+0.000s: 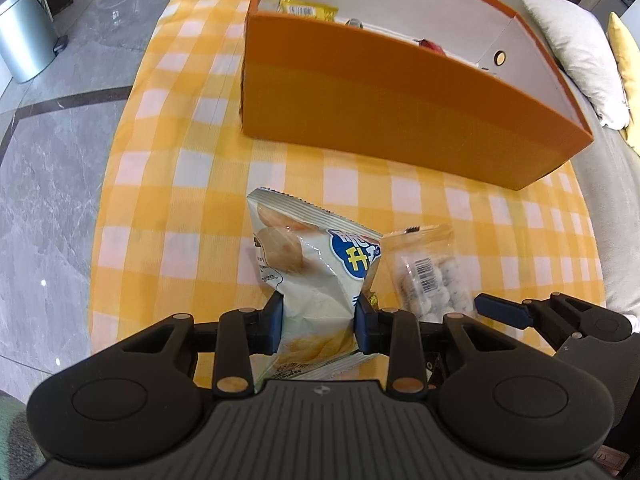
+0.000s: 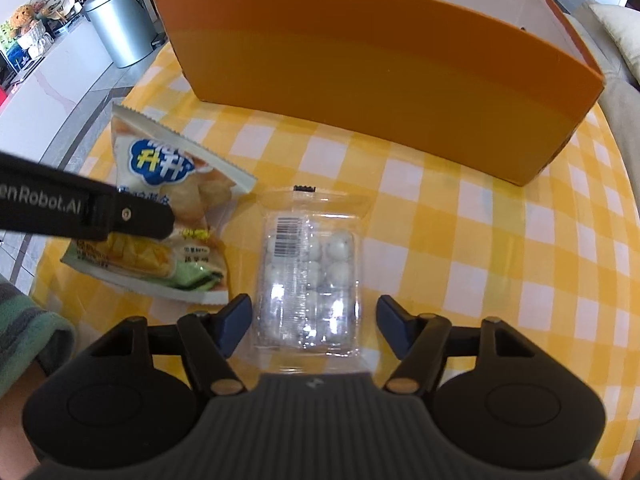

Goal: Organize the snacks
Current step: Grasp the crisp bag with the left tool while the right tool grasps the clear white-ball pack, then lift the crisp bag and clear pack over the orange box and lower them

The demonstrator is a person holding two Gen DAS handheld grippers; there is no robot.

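1. My left claw (image 1: pixel 319 322) is pinched narrow on the lower part of the chip bag (image 1: pixel 316 264), pads pressing both sides so the foil creases.
2. My right claw (image 2: pixel 314 322) stands wide, its pads clear of the clear pack of white sweets (image 2: pixel 310 276) lying between them.
3. Only my left view looks into the orange box (image 1: pixel 400 120): a yellow packet (image 1: pixel 308 10) and something red (image 1: pixel 430 45) inside. My right view shows just its outer wall, plus my striped sleeve (image 2: pixel 28 332).
4. Both snacks sit near the table's near edge on the yellow checked cloth (image 2: pixel 480 240); the box stands toward the far edge.
5. Grey marble floor, a metal bin (image 2: pixel 120 20), cushions (image 1: pixel 572 52) beyond.
6. The sweets pack's long axis runs toward the box, barcode end foremost; the bag's sealed top points likewise.
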